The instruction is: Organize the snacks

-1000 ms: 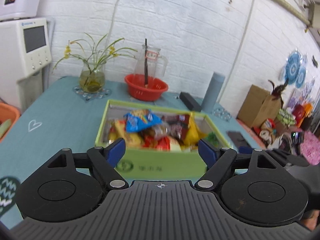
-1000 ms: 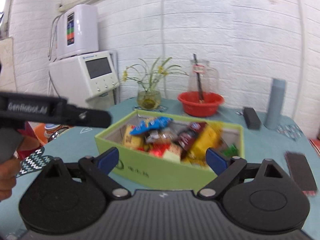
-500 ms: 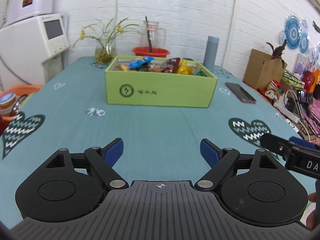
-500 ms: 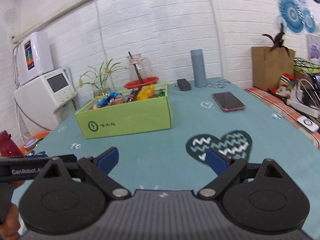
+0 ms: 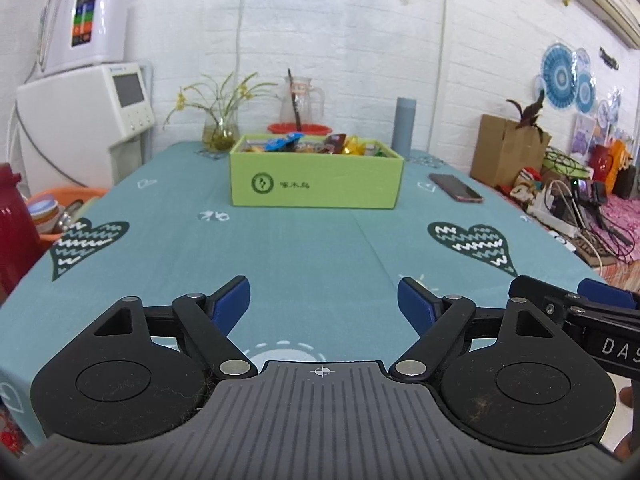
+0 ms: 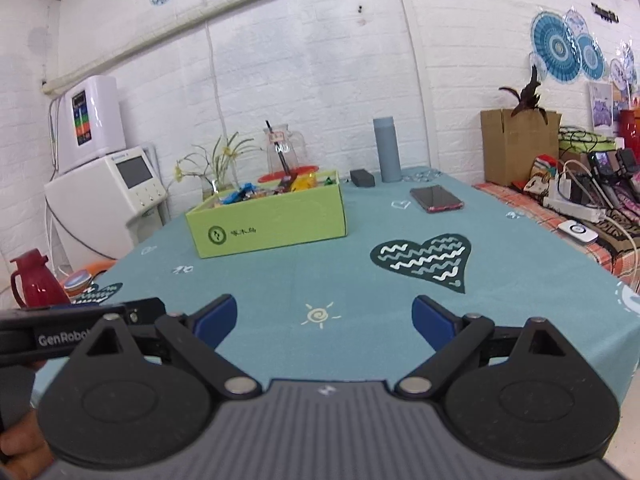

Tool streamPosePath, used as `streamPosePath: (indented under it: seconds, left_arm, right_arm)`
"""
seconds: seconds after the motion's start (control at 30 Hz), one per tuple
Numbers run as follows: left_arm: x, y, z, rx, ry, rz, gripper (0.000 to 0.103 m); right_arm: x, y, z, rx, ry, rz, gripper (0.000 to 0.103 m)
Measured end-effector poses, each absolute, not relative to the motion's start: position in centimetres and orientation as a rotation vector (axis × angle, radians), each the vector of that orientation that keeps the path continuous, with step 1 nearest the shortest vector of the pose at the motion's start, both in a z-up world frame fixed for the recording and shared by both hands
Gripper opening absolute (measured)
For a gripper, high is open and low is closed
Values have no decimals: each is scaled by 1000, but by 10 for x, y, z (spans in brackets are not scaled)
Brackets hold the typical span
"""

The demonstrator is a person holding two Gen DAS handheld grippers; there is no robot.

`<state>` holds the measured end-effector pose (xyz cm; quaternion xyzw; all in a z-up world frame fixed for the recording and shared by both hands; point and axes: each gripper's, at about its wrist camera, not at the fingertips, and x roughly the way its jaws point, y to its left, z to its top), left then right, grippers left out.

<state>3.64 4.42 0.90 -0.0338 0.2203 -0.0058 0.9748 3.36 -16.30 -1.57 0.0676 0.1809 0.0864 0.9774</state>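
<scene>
The green box (image 5: 316,176) stands toward the far end of the teal-clothed surface (image 5: 304,256), and it is the landmark for everything else. The snacks (image 5: 304,145) are heaped inside it, their wrappers showing just above the rim; no loose packet lies on the cloth in front of the box. Behind it stand a red bowl (image 6: 286,177) with a glass jug, a vase of flowers off its left rear corner, and a grey bottle (image 6: 387,150) off its right rear corner. A phone (image 6: 436,199) lies flat to the right of the box.

The left gripper (image 5: 324,302) and the right gripper (image 6: 324,318) both hang at the near edge, well apart from the box, jaws spread wide and holding nothing.

With all visible snacks inside the box, the sorting looks done or nearly so, and the step in hand reads as a pull-back to rest. To do it well, keep both grippers level and low over bare cloth, jaws released, and clear of each other, since each tool crowds the edge of the other's view. If more packing is needed, approach the box from above, not across its near wall, so it does not get shoved toward the bowl.
</scene>
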Motion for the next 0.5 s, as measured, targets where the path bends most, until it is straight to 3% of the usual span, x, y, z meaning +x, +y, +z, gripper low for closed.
streamPosePath:
  seconds: [0.5]
  left_arm:
    - [-3,36,14,-57,374,-19,63]
  right_arm:
    - [-3,-163,-24,124,328,177,93]
